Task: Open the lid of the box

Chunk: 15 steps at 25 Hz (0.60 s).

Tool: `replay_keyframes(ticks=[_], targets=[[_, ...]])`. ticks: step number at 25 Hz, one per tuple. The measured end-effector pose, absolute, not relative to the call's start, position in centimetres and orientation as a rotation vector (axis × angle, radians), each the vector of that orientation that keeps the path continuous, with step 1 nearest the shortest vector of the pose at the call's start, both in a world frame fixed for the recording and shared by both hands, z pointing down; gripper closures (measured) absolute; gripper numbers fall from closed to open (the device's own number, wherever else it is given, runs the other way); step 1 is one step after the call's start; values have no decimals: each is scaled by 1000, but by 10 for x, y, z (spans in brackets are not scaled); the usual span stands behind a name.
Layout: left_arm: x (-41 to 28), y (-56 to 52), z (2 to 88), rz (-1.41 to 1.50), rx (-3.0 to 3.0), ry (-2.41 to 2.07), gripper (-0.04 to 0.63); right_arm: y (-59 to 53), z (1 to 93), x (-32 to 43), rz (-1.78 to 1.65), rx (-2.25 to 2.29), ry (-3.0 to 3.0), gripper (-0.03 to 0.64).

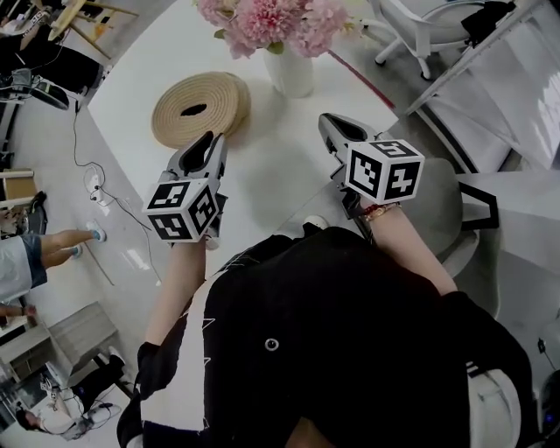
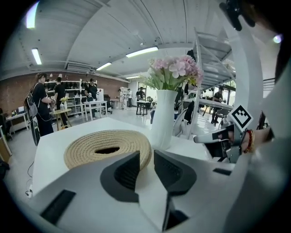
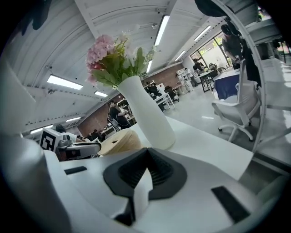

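Our left gripper [image 2: 146, 157] has its jaws parted with nothing between them, and our right gripper [image 3: 146, 154] is pressed together, empty. Just ahead on the white table [image 2: 50, 152] lies the round woven box [image 2: 107, 149], beside the vase [image 2: 163, 118]. It looks light, stiff and rough, so we'd take the lid by its rim or centre hole.

You are looking down on a white counter [image 1: 262, 171] that is carrying a white vase [image 1: 290, 70] of pink flowers [image 1: 267, 22] near its far edge. A white office chair [image 1: 420, 31] is standing on the floor beyond it, and a cable [image 1: 87, 157] is trailing across the floor at its left. In the left gripper view, people [image 2: 40, 107] are standing among tables far behind.
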<state>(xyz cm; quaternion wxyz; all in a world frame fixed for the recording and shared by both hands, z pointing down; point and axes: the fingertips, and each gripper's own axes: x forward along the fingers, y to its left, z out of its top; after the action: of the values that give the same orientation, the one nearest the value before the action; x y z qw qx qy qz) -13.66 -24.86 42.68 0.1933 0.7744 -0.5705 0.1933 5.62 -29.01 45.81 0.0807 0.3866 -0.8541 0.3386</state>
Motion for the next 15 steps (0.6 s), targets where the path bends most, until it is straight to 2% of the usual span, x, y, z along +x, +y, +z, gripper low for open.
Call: replay_keyframes(ticks=[2,8,15], targets=[[-136,-253,433,609,2173,-1582,461,-292,462,58,1027,1156,-2550,612],[-125,-266,445,930,2253,-1541,411,-302,464,64,1041,1177,-2548,612],[-121,-281,461,1245,2290,-1550,396,-304,470,73,1036,1189,-2521,612]])
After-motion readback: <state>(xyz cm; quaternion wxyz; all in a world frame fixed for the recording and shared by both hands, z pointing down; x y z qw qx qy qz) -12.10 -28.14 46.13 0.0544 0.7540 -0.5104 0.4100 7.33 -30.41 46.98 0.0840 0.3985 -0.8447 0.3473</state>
